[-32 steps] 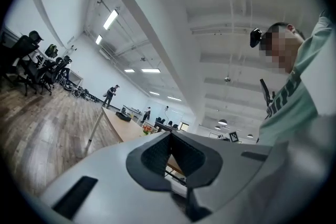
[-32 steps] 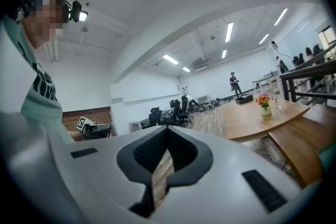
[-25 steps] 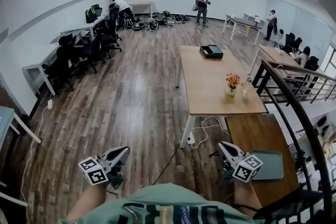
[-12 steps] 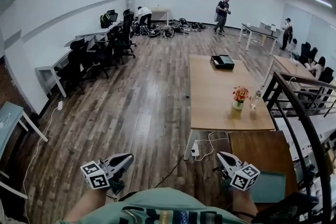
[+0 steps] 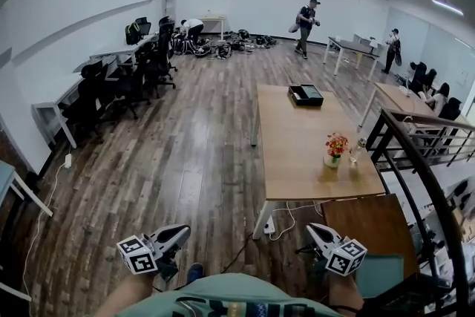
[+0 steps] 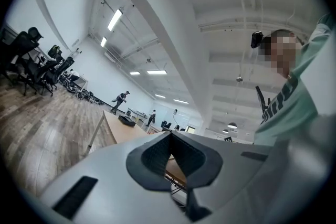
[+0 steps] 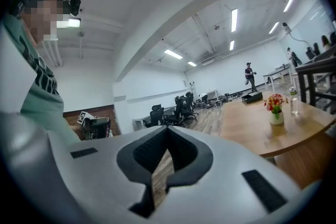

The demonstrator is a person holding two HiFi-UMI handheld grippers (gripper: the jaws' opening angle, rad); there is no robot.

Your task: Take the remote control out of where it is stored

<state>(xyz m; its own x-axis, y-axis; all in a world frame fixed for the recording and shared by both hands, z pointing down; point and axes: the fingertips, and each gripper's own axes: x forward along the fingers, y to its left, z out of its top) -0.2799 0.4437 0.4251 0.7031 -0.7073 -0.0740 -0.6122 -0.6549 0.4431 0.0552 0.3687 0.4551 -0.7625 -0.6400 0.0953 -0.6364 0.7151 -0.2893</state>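
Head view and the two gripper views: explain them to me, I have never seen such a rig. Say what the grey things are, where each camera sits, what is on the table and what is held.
There is no robot here: a person carries a hand-held gripper in each hand. The head view comes from a camera on the person's head, looking down at the left gripper and right gripper, each with a marker cube. The other two pictures come from cameras riding on the grippers, looking along their jaws. Both pairs of jaws are together with nothing between them, so nothing is held. On the long table stand a black tray and a vase of flowers. No remote shows in any picture.
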